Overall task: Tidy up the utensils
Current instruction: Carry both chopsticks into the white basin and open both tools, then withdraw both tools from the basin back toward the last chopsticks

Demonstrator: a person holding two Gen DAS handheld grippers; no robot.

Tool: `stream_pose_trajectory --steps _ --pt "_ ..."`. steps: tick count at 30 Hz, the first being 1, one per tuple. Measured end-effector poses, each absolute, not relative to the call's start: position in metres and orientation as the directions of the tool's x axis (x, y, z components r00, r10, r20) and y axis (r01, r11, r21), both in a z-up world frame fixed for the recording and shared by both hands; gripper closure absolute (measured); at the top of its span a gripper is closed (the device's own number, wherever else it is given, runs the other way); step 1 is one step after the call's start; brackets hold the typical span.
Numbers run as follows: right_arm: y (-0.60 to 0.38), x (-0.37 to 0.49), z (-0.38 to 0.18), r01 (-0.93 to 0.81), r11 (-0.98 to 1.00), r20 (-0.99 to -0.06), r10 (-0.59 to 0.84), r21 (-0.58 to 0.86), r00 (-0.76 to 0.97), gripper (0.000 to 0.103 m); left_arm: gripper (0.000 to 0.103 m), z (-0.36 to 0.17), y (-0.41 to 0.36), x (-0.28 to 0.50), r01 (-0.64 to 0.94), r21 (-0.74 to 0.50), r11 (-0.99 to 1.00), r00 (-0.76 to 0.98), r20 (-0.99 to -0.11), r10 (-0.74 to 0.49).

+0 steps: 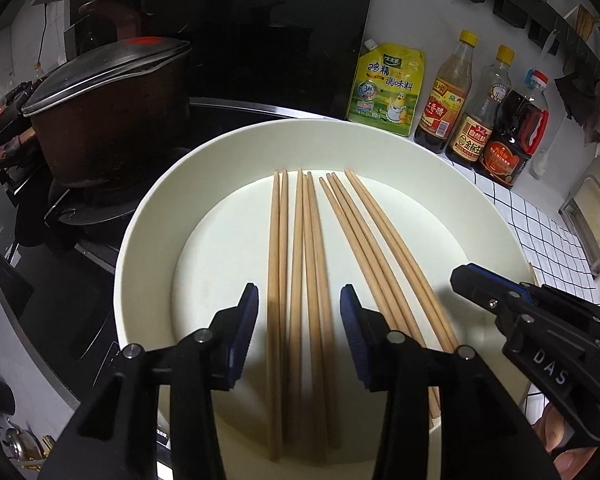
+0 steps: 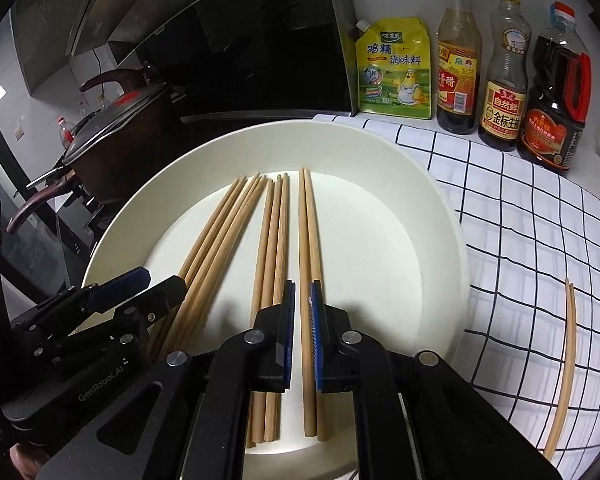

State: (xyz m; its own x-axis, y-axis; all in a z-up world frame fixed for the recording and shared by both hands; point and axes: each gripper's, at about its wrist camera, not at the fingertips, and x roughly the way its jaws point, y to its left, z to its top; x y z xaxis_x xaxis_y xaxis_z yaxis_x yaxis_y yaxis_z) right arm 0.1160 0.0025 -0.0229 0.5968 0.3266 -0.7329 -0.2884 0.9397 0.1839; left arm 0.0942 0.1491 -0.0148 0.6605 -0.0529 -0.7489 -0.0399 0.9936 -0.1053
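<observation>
Both views are taken from fisheye cameras mounted on the hand-held grippers, each looking forward and steeply downward along its own jaws, from close above a white plate (image 1: pixel 148 216) holding wooden chopsticks (image 1: pixel 300 280).

The left wrist view is set slightly to the plate's left, so that the right gripper (image 1: pixel 460 276) is seen entering at its lower right edge.

The right wrist view is set further right; the left gripper (image 2: pixel 156 280) is caught at its lower left, and more of the checked cloth (image 2: pixel 520 220) on the desk is taken in.

Shared by both views are the plate, the chopsticks, the lidded pot (image 2: pixel 116 140) on the stove, the yellow seasoning pouch (image 1: pixel 386 88) and three sauce bottles (image 2: pixel 504 80) against the far wall.
</observation>
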Motion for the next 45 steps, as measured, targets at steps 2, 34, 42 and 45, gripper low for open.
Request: stream_pose_trajectory --steps 2,34,42,45 --pt "0.001 0.113 -0.021 -0.288 0.940 -0.729 0.326 0.183 0.602 0.096 0.060 -0.014 0.150 0.091 -0.043 -0.108 0.993 0.663 -0.747 -0.053" --pt "-0.040 0.035 0.001 -0.237 0.955 -0.681 0.295 0.179 0.671 0.086 0.047 0.003 0.122 0.034 0.018 -0.112 0.994 0.690 -0.717 -0.094" --pt "-0.060 0.016 0.008 -0.217 0.959 -0.665 0.282 0.180 0.692 0.085 0.041 0.013 0.105 0.018 0.046 -0.109 0.993 0.699 -0.707 -0.110" --pt "-0.071 0.008 0.010 -0.204 0.962 -0.659 0.273 0.182 0.701 0.082 0.038 0.017 0.096 0.012 0.058 -0.105 0.993 0.704 -0.701 -0.115"
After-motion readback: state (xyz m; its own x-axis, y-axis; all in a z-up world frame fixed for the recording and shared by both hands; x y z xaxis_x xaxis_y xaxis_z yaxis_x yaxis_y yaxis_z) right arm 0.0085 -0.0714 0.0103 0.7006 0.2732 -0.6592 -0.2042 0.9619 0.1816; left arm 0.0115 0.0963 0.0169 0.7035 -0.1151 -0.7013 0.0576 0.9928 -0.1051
